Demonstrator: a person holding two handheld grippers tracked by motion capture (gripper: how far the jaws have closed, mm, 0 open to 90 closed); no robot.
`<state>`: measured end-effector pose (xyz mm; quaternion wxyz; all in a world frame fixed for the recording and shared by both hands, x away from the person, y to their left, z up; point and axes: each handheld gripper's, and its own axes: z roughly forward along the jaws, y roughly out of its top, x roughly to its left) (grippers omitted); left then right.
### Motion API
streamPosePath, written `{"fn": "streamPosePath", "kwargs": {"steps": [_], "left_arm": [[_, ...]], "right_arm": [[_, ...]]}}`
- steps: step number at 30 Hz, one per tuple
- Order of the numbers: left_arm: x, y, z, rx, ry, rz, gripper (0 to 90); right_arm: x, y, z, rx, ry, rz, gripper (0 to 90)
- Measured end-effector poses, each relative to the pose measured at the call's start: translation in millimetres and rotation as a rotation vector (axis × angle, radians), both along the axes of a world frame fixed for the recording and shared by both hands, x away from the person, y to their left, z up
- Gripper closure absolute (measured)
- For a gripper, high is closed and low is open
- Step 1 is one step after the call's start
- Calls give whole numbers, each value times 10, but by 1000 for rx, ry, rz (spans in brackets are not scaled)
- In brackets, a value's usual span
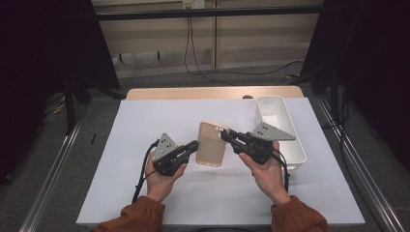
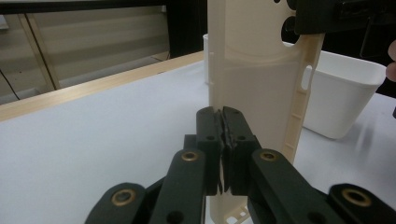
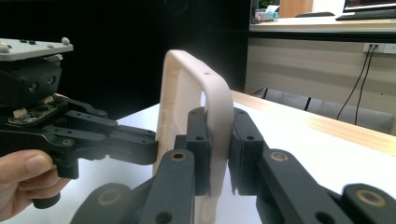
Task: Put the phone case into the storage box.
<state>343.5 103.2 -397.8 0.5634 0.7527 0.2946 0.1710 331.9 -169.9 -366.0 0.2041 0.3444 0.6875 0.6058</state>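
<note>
Just left of the bin (image 1: 280, 126), above the white sheet (image 1: 145, 145) that covers the desk (image 1: 193, 92), a beige phone case (image 1: 211, 143) hangs in the air, gripped from both sides. The left gripper (image 1: 195, 145) has its fingers (image 2: 210, 135) clenched on the case's edge farthest from the bin, low down; in the left gripper view the two pads meet on the thin wall with no gap. The right gripper (image 1: 225, 135) bites the edge nearest the bin, up by the camera cut-out; in the right gripper view its fingers (image 3: 198, 149) pinch the rounded rim between them. The case stands roughly upright, its open side turned toward the right gripper.

As for progress, I judge the pick-up done: the case is clear of the sheet and shared between both grippers. What is left, most likely, is to carry it to the bin and let go, one gripper first. The bin looks empty as far as the high view shows, so nothing is yet put away.

Count: one phone case, one bin, one sheet, two grippers, two hands. No other loose item lies around the bin.
</note>
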Motion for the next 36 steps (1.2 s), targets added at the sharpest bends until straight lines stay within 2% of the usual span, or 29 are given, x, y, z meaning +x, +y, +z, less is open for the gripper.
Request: {"fn": "streamPosePath", "kwargs": {"steps": [8,25,36], "left_arm": [[17,13,-11,-3,12,8,872],[30,17,-27,-3,20,-5,872],[71,40,-43,-14,38,-6,867]], "right_arm": [[2,33,2,-10,-20,7,806],[49,36,-19,-4,-26,-11,806],[36,65,-22,-10,-44,7,809]]}}
